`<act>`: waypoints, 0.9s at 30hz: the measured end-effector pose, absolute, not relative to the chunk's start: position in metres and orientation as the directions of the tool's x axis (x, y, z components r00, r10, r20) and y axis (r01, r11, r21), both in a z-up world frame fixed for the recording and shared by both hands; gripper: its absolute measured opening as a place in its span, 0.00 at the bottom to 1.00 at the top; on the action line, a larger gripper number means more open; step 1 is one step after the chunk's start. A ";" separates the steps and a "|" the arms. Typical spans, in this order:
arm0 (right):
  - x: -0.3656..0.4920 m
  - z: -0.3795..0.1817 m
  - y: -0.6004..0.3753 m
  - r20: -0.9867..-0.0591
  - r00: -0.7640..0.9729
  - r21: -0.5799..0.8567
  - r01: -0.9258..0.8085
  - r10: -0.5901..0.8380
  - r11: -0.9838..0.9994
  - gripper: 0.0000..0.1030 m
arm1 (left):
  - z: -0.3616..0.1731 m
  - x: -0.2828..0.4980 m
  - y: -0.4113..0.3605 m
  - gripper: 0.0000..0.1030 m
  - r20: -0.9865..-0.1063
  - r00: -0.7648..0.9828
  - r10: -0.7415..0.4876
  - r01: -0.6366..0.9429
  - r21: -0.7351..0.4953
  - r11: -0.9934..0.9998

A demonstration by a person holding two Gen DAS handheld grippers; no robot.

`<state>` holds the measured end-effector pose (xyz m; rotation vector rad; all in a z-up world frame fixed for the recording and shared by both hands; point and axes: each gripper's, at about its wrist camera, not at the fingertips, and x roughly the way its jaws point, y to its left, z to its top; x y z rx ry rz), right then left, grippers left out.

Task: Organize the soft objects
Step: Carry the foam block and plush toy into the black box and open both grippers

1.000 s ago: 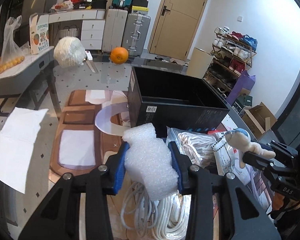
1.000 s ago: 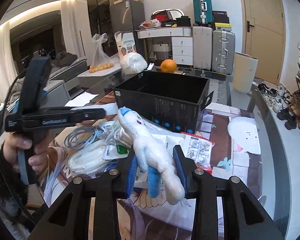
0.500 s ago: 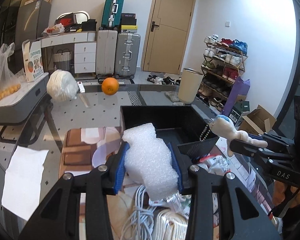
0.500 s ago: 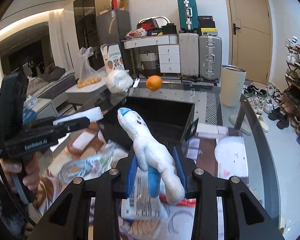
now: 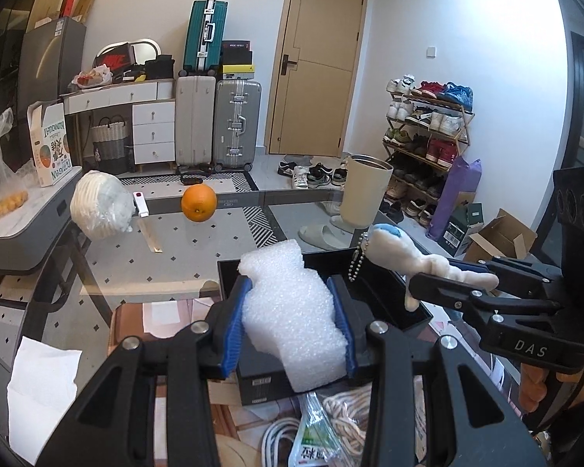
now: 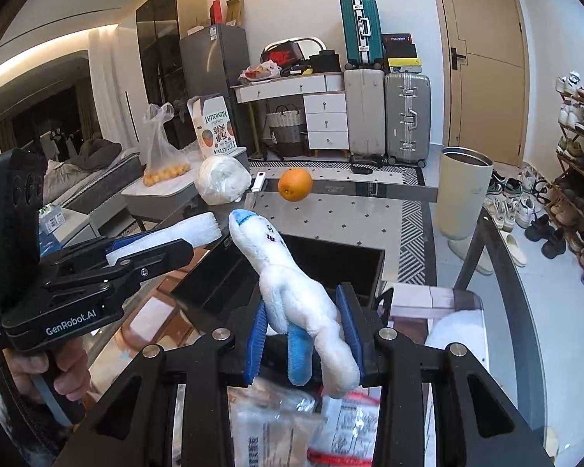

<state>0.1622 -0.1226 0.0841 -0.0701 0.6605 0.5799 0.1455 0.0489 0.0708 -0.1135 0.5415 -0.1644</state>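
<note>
Both grippers have risen and advanced since the earlier frames: the black box, formerly seen from the side at mid-frame, now lies below and just beyond the fingertips, its open interior visible from above.

Left gripper: clenched on a white foam block. The blue pads press both flanks of the block, which projects past the fingertips at lower centre of the left wrist view, over the near edge of the box. In the right wrist view the same gripper enters from the left of the frame, foam at its tip, with the person's hand on its handle at lower left.

Right gripper: clenched on a white and blue plush toy. The toy is gripped at its lower body; its blue-capped head points toward upper left, over the box opening. In the left wrist view this gripper enters from the right of the frame, and a ball chain hangs from the toy's head.

Glass table: an orange and a white bundle in clear plastic sit at its far side, well apart from the box. White rope coils and plastic packets lie beneath the grippers at the bottom of the frames.
</note>
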 end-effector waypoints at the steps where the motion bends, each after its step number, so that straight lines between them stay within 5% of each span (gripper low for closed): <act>1: 0.166 0.083 -0.121 -0.600 0.638 0.114 -0.528 0.482 0.841 0.34 | 0.070 0.148 0.048 0.37 -0.503 0.844 -0.183 0.124 -0.149 0.981; 24: 0.228 0.042 -0.084 -0.699 0.598 0.014 -0.537 0.392 0.843 0.34 | 0.037 0.193 0.031 0.38 -0.568 0.808 -0.160 0.129 -0.093 0.987; 27: 0.230 0.038 -0.082 -0.704 0.591 0.017 -0.540 0.393 0.842 0.41 | 0.034 0.194 0.029 0.38 -0.581 0.799 -0.155 0.126 -0.090 0.988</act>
